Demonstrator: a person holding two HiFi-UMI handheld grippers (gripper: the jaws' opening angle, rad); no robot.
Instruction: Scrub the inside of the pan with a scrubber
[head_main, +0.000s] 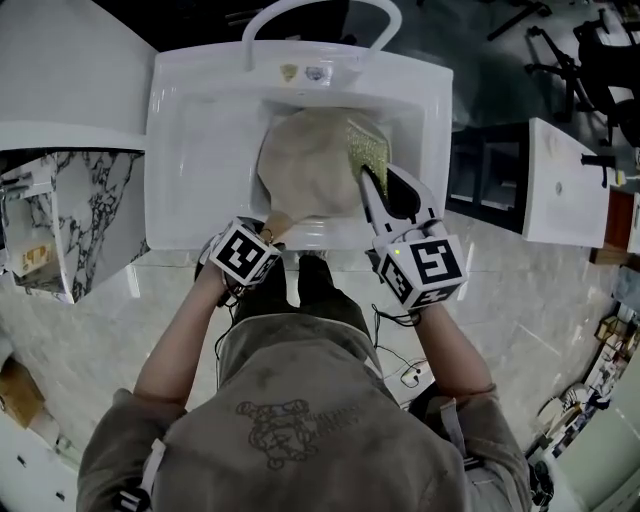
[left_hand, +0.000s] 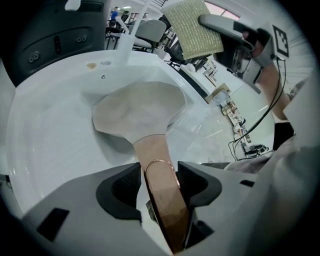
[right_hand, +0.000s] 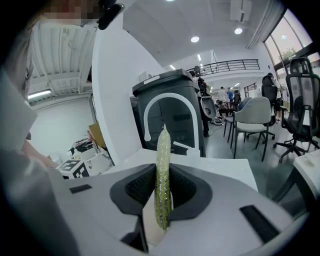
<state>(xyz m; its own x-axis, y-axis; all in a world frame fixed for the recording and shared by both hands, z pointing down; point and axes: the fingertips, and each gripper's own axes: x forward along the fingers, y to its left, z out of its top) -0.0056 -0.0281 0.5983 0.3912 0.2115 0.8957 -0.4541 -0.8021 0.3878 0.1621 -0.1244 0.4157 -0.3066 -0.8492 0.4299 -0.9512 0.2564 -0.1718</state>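
A beige pan (head_main: 305, 172) lies tilted in the white sink (head_main: 200, 150); in the left gripper view the pan (left_hand: 137, 110) shows its pale inside. My left gripper (left_hand: 159, 176) is shut on the pan's copper-coloured handle (left_hand: 165, 192), and in the head view my left gripper (head_main: 268, 232) sits at the sink's front rim. My right gripper (head_main: 372, 182) is shut on a yellow-green scrubber (head_main: 366, 148) held over the pan's right edge. In the right gripper view my right gripper (right_hand: 162, 192) holds the scrubber (right_hand: 162, 175) edge-on between the pads.
A white arched faucet (head_main: 320, 22) stands behind the basin. A marble-patterned counter (head_main: 70, 210) is to the left and a white table (head_main: 565, 180) to the right. Office chairs (right_hand: 250, 120) stand beyond the sink.
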